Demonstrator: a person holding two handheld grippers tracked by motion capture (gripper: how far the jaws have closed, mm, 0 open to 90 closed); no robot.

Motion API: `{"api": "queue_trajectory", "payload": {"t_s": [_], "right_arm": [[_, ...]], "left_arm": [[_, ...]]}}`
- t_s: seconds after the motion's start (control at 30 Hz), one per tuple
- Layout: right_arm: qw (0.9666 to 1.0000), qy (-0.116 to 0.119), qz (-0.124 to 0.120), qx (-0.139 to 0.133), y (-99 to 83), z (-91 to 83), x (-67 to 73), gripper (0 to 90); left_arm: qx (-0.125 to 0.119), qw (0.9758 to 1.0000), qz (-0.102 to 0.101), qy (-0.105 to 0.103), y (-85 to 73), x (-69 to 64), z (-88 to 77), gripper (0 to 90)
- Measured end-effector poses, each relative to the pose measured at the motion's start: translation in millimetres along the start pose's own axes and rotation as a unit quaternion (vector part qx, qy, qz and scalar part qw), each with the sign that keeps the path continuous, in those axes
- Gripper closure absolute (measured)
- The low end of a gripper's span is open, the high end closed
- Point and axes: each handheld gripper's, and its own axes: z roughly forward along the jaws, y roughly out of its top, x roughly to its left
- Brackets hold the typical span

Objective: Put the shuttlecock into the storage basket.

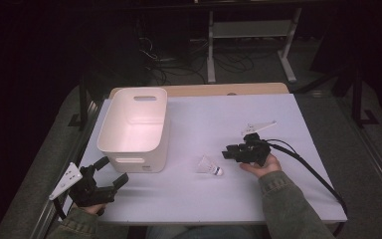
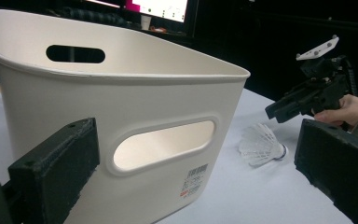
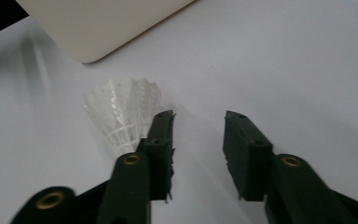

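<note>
A white feather shuttlecock [image 1: 210, 166] lies on its side on the white table [image 1: 219, 114], right of a cream plastic bin [image 1: 134, 162]. My right gripper [image 1: 227, 153] hovers just right of it, pointing left. In the right gripper view its jaws stand apart with nothing between them [image 3: 199, 116], and the shuttlecock [image 3: 121, 107] lies just beyond the left jaw. My left gripper [image 1: 113, 170] rests at the table's front left, open, aimed at the bin's near wall [image 2: 121, 93]. Past the bin, the left gripper view catches the shuttlecock [image 2: 260, 145] and the right gripper [image 2: 279, 112].
The bin has handle slots and looks empty in the high view. A cable trails from the right gripper off the table's right edge [image 1: 323, 179]. A desk frame and loose cables [image 1: 219, 59] lie on the dark floor behind the table.
</note>
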Motion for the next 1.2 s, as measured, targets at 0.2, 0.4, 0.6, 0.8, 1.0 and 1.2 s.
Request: {"api": "queue_trajectory", "payload": {"t_s": [0.2,0.4,0.6,0.8,1.0,1.2], "right_arm": [[0.9999,0.006,-0.01,0.011,-2.0,-3.1,7.6,39.3],[0.9997,0.002,-0.019,0.012,-3.1,-7.4,12.6,18.4],[0.9991,0.009,-0.035,0.022,-5.4,-9.7,18.0,10.8],[0.9978,0.021,-0.057,0.027,-9.2,-17.3,28.5,4.0],[0.9961,0.034,-0.072,0.037,-15.3,-21.9,40.5,3.2],[0.994,0.051,-0.083,0.049,-20.9,-25.9,50.1,6.7]], "left_arm": [[0.0,1.0,0.0,0.0,0.0,0.0,0.0,0.0],[0.0,1.0,0.001,0.0,0.0,0.0,0.0,0.0],[0.0,1.0,0.0,0.001,0.0,-0.1,0.0,0.0],[0.0,1.0,0.001,0.001,0.0,0.0,0.0,0.0],[0.001,1.0,0.002,0.002,0.1,-0.3,-0.1,0.0],[0.0,1.0,-0.001,0.002,-0.1,-0.2,0.2,0.0]]}}
